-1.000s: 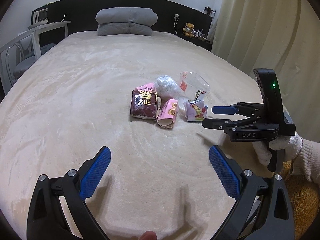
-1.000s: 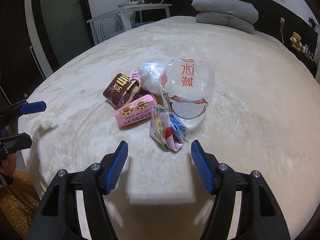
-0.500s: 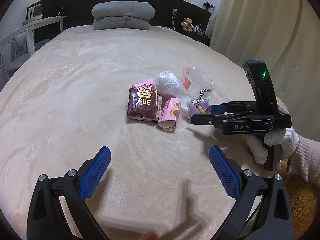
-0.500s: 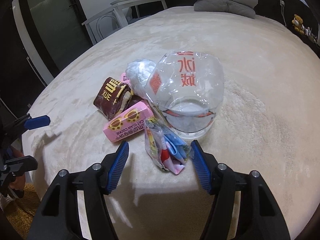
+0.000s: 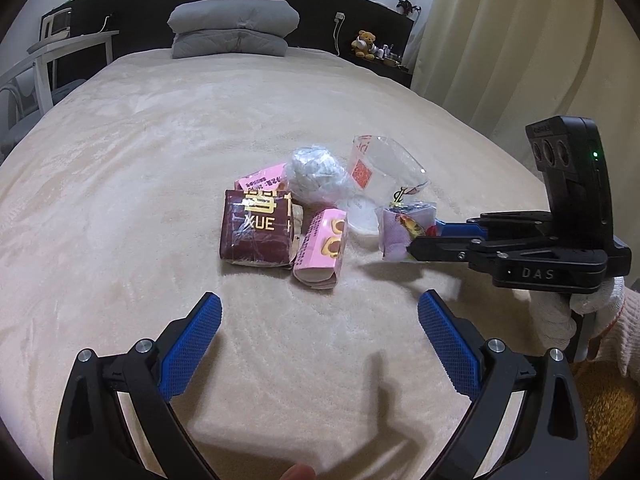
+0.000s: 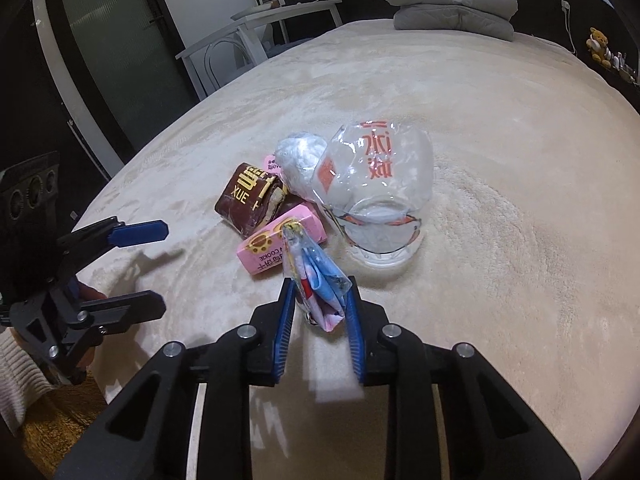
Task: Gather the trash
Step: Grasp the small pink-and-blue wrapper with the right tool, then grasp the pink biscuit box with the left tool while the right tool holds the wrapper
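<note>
A small heap of trash lies on the beige bed (image 5: 120,160): a brown packet marked XUE (image 5: 256,228), a pink cookie box (image 5: 320,248), a crumpled clear plastic wad (image 5: 316,172) and a clear plastic cup (image 6: 376,184). At the heap's near side my right gripper (image 6: 320,286) is closing on a colourful snack wrapper (image 6: 310,264), both blue pads pressing on it. From the left wrist view the same right gripper (image 5: 424,236) reaches in from the right, with the wrapper (image 5: 400,228) at its tips. My left gripper (image 5: 320,300) stands wide open short of the heap, nothing between its fingers.
Grey pillows (image 5: 234,28) lie at the dark headboard. A white desk and chair (image 6: 260,40) stand beside the bed. A curtain (image 5: 520,40) hangs along the other side. A brown rug (image 5: 608,400) covers the floor at the bed's edge.
My right gripper went forward to the colourful wrapper and its jaws came together on it. My left gripper drew nearer to the heap, still open.
</note>
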The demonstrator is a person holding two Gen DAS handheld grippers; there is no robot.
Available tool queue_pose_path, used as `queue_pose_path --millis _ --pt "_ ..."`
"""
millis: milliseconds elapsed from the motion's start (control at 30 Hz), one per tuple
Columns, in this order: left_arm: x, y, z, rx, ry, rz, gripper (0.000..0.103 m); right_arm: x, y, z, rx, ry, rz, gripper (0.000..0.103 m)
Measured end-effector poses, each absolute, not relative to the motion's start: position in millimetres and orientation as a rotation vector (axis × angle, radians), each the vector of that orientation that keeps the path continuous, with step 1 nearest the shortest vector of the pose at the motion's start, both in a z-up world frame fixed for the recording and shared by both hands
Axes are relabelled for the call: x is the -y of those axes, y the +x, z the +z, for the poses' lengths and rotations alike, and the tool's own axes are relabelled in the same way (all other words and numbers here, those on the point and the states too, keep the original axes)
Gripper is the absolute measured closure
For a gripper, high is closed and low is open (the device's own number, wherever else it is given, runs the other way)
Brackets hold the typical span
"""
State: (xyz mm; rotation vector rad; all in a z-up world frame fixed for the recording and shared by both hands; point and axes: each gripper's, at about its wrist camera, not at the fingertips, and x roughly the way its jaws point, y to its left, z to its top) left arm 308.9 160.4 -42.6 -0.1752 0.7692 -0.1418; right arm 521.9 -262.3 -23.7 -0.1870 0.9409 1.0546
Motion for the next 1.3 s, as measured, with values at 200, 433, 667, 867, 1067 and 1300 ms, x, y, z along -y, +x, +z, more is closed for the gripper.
queue_pose_path --millis 200,433,667,867,1067,1300 --pt "-150 326 -44 -0.757 -0.166 -0.162 0.008 288 518 -12 -0.932 -0.167 1.046 0.079" --pt "-131 346 -50 -0.764 -0.112 -0.183 0.008 322 516 -2 -0.907 -0.12 1.015 0.079" --pt "-118 365 -63 -0.78 -0.033 -0.172 0.028 339 515 -2 -0.901 -0.128 0.998 0.079" --pt "-123 377 -74 -0.811 -0.024 -0.138 0.045 347 519 -3 -0.898 -0.134 0.99 0.079" --pt "-124 382 -81 -0.839 -0.01 -0.102 0.071 352 526 -8 -0.914 -0.134 0.959 0.079" --pt "-123 379 -78 -0.826 -0.007 -0.098 0.071 352 528 -10 -0.914 -0.138 0.944 0.079"
